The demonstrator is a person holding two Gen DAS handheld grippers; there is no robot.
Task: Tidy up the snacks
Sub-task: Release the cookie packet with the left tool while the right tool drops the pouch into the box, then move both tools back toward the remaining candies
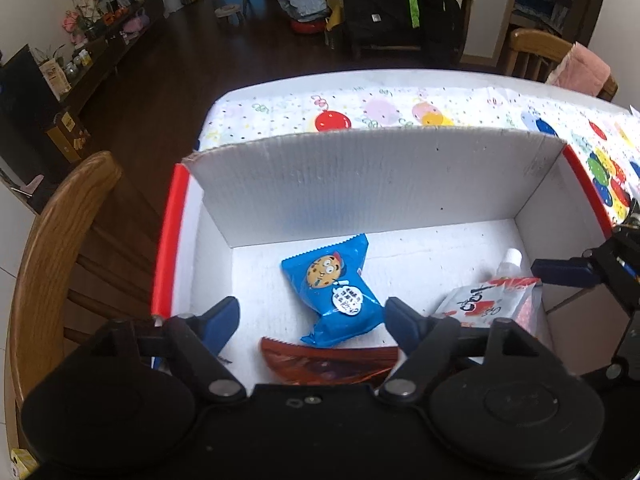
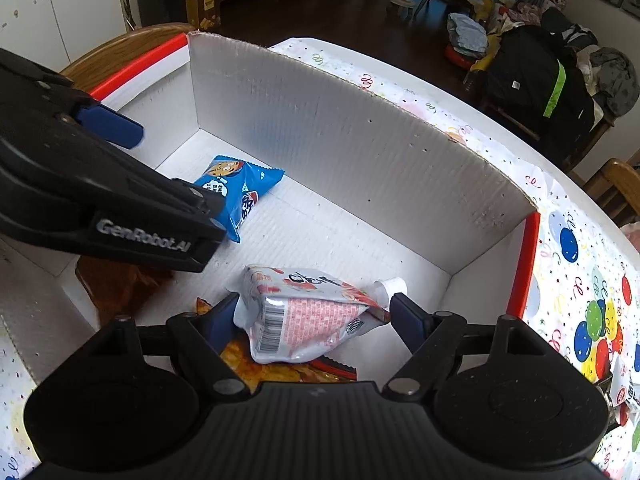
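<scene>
Snacks: we count a blue cookie packet (image 1: 334, 290), spouted pouch (image 2: 308, 312) and brown packet (image 1: 326, 364) boxed; both claws wide, empty; more packets (image 2: 622, 384) wait on the surface.

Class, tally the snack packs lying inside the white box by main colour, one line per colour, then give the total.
Blue cookie pack: 1
White-and-red spout pouch: 1
Dark red-brown pack: 1
Orange pack, under the pouch: 1
Total: 4
</scene>
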